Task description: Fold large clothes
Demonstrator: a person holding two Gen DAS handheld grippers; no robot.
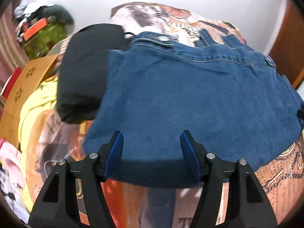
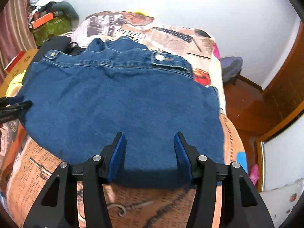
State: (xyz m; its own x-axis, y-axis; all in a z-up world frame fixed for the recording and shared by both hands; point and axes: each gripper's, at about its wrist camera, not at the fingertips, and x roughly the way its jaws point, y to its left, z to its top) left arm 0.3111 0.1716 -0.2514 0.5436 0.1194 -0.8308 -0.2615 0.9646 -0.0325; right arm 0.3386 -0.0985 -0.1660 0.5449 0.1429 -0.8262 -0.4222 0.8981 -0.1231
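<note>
A blue denim jacket lies spread flat on a bed covered by a printed bedspread in orange and cream with newspaper-style lettering. The denim is folded into a broad, roughly rectangular slab; its far edge shows a stitched seam, a tab with a silver snap button, and a second button at the far left corner. The surface is smooth apart from slight wrinkles near the seam.

The left gripper hangs over the jacket's near edge with its blue-padded jaws spread wide and nothing between them. The right gripper sits over the same near edge further right, jaws likewise apart and empty; its left neighbour's fingers show at the jacket's left margin in the right wrist view.

Touching the jacket's far left side lies a folded black garment, with a yellow cloth just beyond it. Further left of the jacket stands a brown cardboard box, contents hidden. Well beyond the jacket's far left corner, a green box carries an orange box and a heap of clothes.
</note>
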